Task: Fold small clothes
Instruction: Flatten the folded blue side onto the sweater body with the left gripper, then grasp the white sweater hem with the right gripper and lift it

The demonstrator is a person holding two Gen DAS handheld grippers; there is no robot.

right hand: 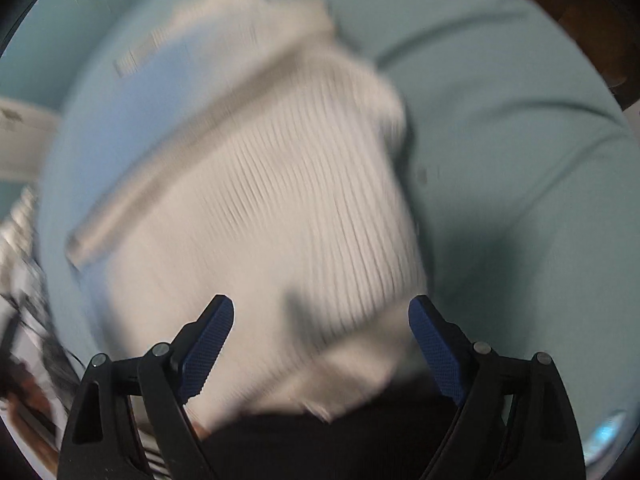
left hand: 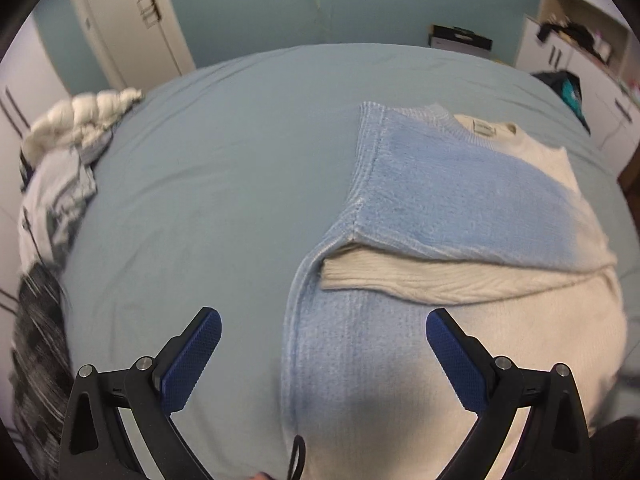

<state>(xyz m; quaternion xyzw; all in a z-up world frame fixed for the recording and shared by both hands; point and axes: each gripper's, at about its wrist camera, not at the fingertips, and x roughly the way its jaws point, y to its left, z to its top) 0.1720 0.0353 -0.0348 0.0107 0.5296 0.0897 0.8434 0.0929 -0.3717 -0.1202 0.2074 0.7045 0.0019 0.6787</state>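
- Covering most of both views, the bed (left hand: 224, 152) carries a blue-and-cream sweater (left hand: 460, 200) toward its right side, folded, with one blue panel laid across the cream body.
- Lying at the bed's left edge, a heap of clothes (left hand: 60, 184) sits well apart from the sweater, topped by a white puffy piece.
- Standing beyond the bed's far edge are a wall, a door at the left and shelves at the right.
- Pointing steeply down, the left gripper (left hand: 323, 322) hangs with jaws spread wide and nothing between the pads; the sweater's blue edge lies below the gap.
- Pointing steeply down too, the right gripper (right hand: 321, 310) is spread, pads clear; the blurred sweater's (right hand: 256, 184) ribbed cream part lies beneath.
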